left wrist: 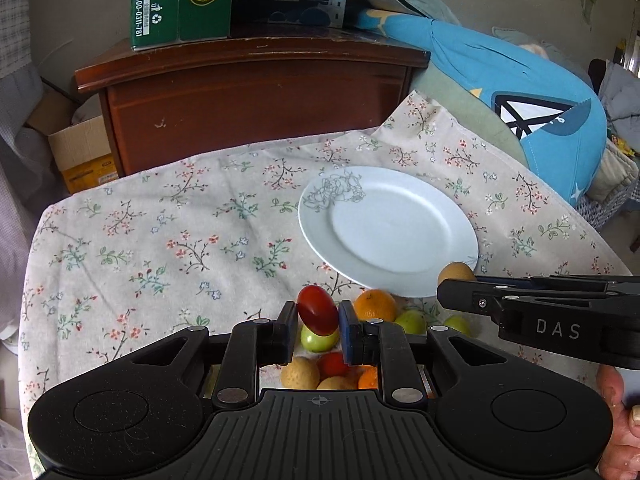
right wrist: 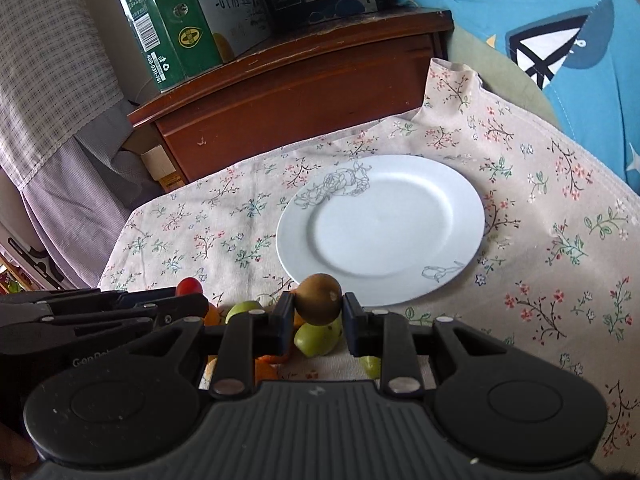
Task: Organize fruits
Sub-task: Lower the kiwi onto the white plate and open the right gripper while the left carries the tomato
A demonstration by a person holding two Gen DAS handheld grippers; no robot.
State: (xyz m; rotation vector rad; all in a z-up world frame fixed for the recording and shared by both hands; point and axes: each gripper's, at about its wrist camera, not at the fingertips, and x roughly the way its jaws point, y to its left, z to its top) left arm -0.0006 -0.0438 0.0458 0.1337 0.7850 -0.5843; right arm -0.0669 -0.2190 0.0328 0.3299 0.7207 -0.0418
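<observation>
My left gripper (left wrist: 318, 316) is shut on a red cherry tomato (left wrist: 317, 309), held above a pile of small fruits on the floral tablecloth: an orange (left wrist: 375, 304), green fruits (left wrist: 318, 340) and tan round fruits (left wrist: 300, 374). My right gripper (right wrist: 318, 308) is shut on a brown round fruit (right wrist: 319, 298), held just in front of the white plate (right wrist: 380, 228). The plate (left wrist: 386, 232) is empty. The right gripper shows in the left wrist view (left wrist: 456, 286); the left gripper shows in the right wrist view (right wrist: 188, 300).
A wooden cabinet (left wrist: 256, 96) stands behind the table with green and blue cartons (left wrist: 180, 0) on top. A blue cushion (left wrist: 520, 92) lies at the right. A cardboard box (left wrist: 80, 152) sits on the floor at left.
</observation>
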